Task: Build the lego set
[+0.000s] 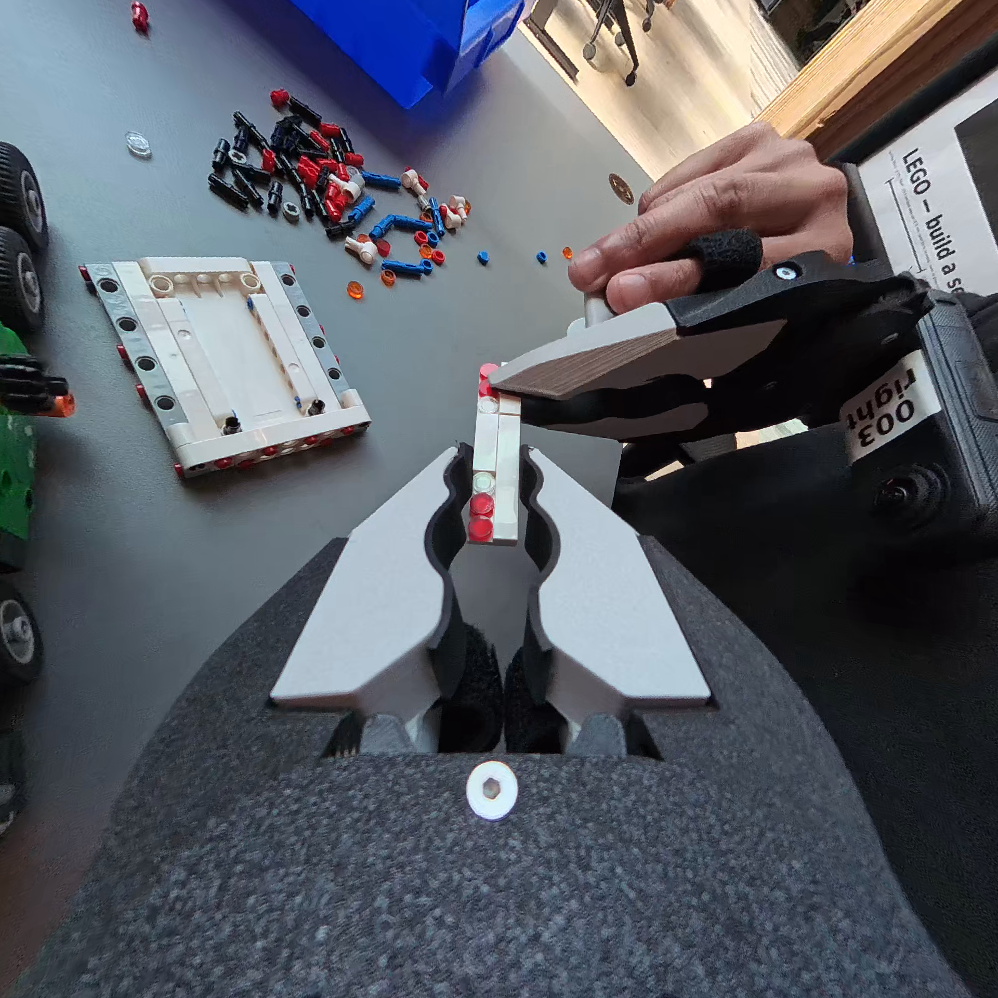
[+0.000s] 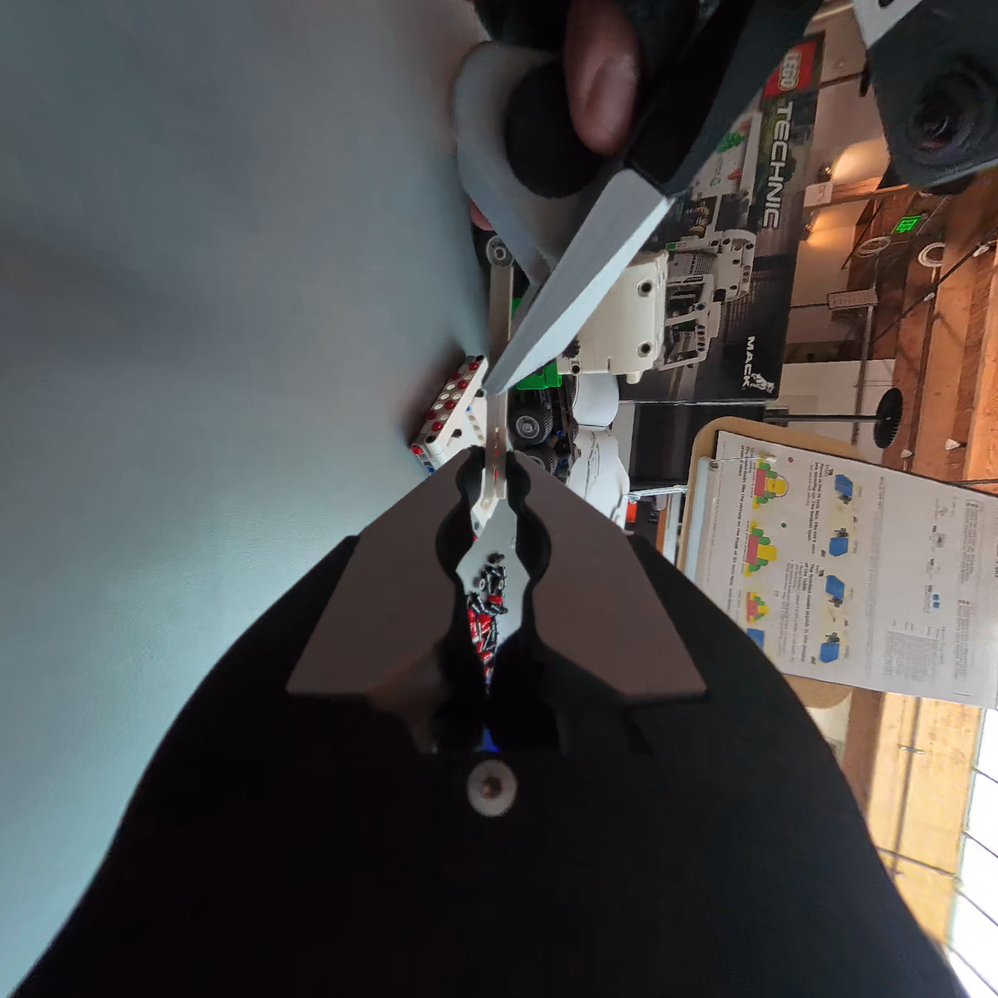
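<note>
My left gripper and right gripper each pinch one end of the white strip; light, stiff, probably snaps apart easily.

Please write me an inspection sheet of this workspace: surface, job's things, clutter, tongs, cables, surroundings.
Surface: dark grey table, matte.
Job's things: white brick strip with red and clear round studs; white and grey frame panel lying flat.
Clutter: pile of black, red and blue pins; orange studs; blue bin; green wheeled model.
Tongs: left tongs shut on the strip's near end; right tongs shut on its far end, a hand holding them.
Cables: nothing seen.
Surroundings: kit box, instruction sheet on a clipboard, wooden wall.
</note>
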### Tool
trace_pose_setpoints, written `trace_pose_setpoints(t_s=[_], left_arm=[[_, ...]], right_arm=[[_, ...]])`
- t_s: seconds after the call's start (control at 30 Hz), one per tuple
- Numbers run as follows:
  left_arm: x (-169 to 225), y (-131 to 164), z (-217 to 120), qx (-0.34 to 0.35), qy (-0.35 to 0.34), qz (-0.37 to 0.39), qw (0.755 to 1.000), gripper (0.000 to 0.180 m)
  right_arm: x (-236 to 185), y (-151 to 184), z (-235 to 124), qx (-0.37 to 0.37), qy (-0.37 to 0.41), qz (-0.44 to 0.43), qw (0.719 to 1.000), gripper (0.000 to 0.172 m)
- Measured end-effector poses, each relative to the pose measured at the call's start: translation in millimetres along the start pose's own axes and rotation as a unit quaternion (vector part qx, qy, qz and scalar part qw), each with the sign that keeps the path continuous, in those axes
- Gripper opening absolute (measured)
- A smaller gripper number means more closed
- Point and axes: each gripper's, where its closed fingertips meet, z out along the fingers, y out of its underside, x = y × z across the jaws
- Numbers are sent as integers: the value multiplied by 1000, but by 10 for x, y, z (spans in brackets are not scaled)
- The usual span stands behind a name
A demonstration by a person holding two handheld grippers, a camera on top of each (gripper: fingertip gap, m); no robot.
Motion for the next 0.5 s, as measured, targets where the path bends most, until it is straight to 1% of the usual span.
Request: trace_pose_setpoints(t_s=[0.03,0.1,0.37,0.47,0.5], left_arm=[[0,-4,6,1,1,-3,1000,16],[5,-16,1,4,6,-10,1000,15],[11,5,-16,4,6,-14,1000,16],[45,26,-6,-1,12,-9,1000,16],[54,31,2,-2,11,-7,1000,16]], right_arm=[[0,8,0,-3,-3,9,1000,7],[6,10,-7,-6,7,-10,1000,9],[-11,-55,-45,5,10,-15,1000,14],[11,-111,-55,15,19,-21,999,12],[7,-121,-53,16,19,-24,999,7]])
